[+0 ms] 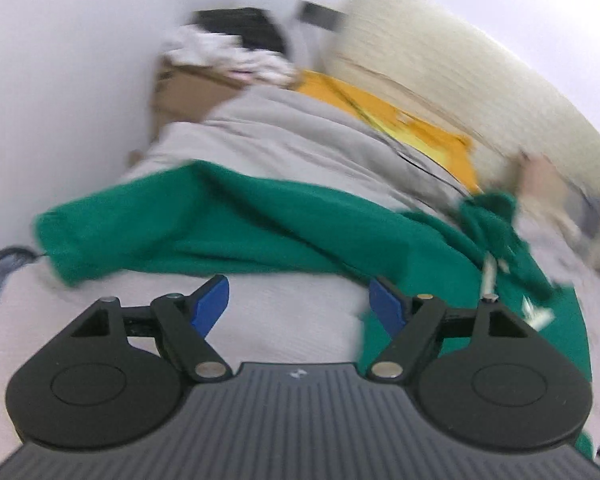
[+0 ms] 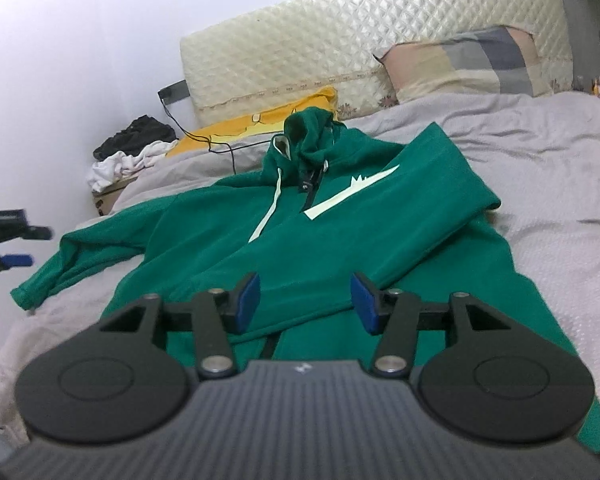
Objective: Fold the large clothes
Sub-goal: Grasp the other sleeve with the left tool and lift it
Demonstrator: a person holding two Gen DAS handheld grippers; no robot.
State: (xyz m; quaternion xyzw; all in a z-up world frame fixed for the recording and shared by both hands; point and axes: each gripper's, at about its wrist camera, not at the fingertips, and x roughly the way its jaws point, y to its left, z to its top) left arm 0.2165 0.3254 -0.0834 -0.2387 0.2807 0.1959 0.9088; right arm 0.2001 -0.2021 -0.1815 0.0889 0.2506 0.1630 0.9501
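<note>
The green zip-up hoodie with white drawstrings and a white chest logo (image 2: 300, 216) lies front-up on the grey-sheeted bed (image 2: 540, 152), one sleeve already folded across its chest, the other (image 2: 80, 264) still stretched out sideways. That sleeve looks like the step in hand. The left tongs (image 1: 298, 304) hang just beside it, apart and empty; the right tongs (image 2: 306, 300) hover over the hem, likewise apart. Next, the left must close on the cuff and carry it inward.
</note>
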